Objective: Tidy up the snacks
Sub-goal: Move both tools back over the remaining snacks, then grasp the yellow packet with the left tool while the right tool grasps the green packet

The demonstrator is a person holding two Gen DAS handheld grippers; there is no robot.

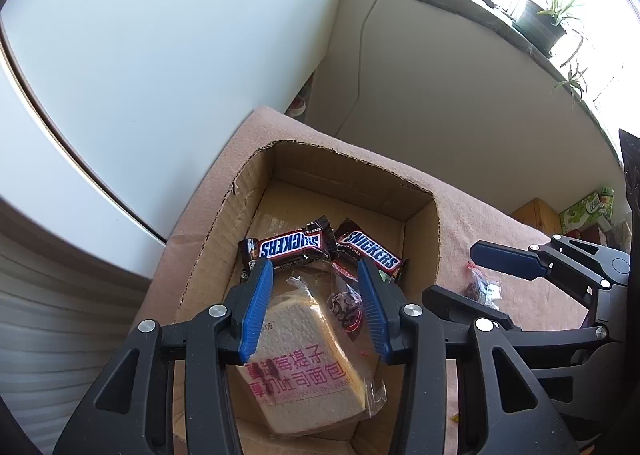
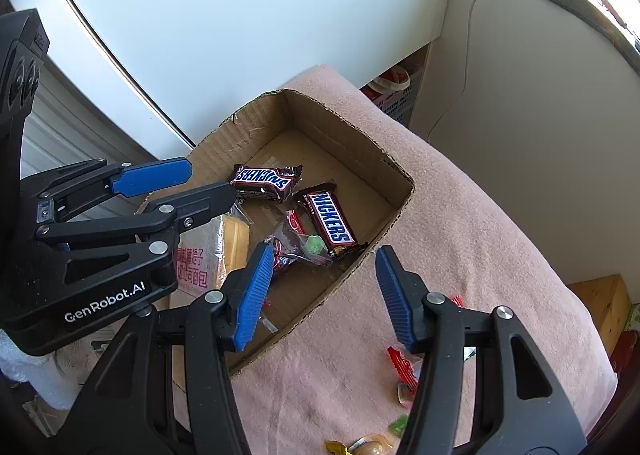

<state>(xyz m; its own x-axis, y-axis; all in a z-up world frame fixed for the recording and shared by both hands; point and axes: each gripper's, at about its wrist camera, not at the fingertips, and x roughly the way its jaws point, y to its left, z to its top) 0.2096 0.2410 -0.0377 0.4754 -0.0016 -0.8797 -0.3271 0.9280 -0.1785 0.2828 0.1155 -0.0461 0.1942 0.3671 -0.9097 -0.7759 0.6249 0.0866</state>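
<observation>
A cut-open cardboard box [image 1: 224, 215] [image 2: 240, 131] sits on a pink cloth [image 1: 480, 215] [image 2: 460, 235]. Inside lie two Snickers bars [image 1: 288, 249] [image 1: 370, 255] [image 2: 264, 179] [image 2: 330, 221], a wrapped slice of bread [image 1: 308, 367] [image 2: 232, 239] with pink print, and a small clear candy packet [image 1: 346, 307] [image 2: 288, 243]. My left gripper [image 1: 315, 269] [image 2: 188, 183] hovers over the bread, open, and the bread rests on the box floor. My right gripper [image 2: 324, 253] [image 1: 452, 271] stands open over the box's right wall, holding nothing.
Loose wrapped candies [image 2: 404, 367] [image 2: 372, 447] lie on the cloth by the right gripper, and one small packet [image 1: 484, 287] lies outside the box. A white cabinet stands behind the box. A wooden block [image 1: 536, 215] and a green carton [image 1: 588, 207] are at the far right.
</observation>
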